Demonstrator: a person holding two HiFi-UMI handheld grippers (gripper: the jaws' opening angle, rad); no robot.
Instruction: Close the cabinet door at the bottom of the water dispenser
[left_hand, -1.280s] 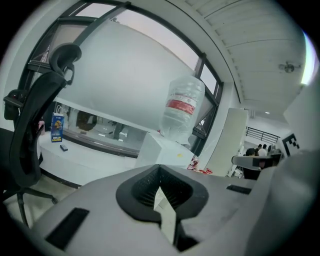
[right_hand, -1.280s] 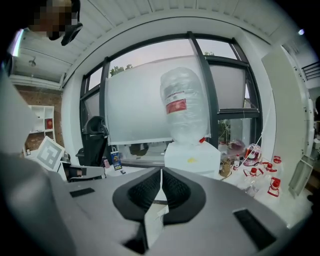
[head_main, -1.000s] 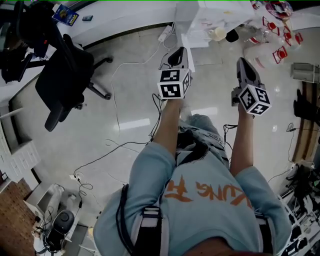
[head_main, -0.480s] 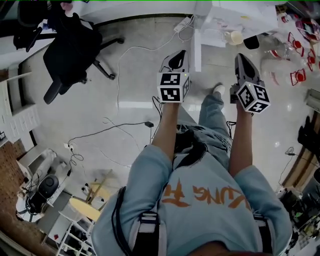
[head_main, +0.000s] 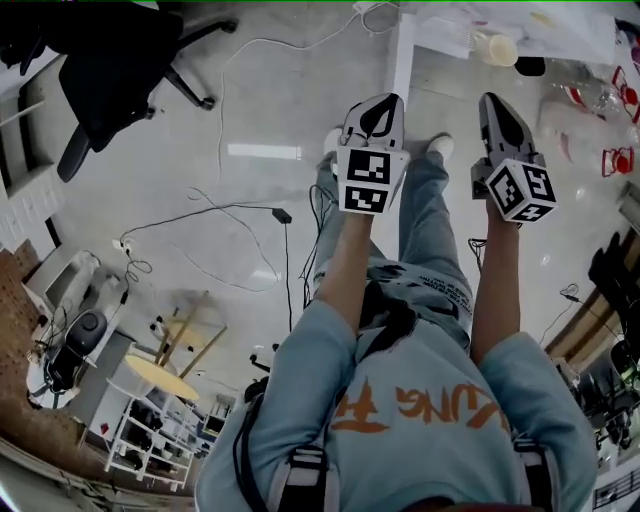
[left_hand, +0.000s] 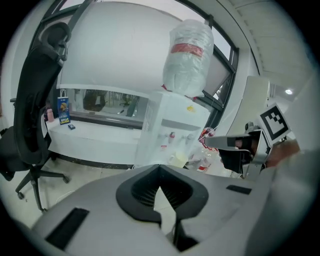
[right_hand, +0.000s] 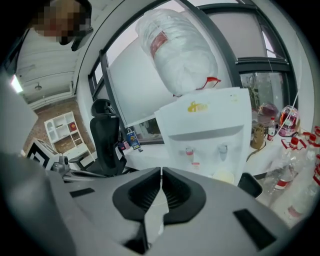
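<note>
White water dispenser (right_hand: 205, 131), black office chair (left_hand: 29, 112).

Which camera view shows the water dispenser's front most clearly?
The right gripper view: the water dispenser faces it, both taps and bottle visible. The left gripper view sees it obliquely; the head view shows almost nothing.

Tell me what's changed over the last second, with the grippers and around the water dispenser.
The head view has shifted: the office chair has slid to its top-left corner, and a round table has come into sight at lower left. Nothing was gripped or let go. The left gripper and right gripper stay shut and empty, side by side, pointing toward the water dispenser.
</note>
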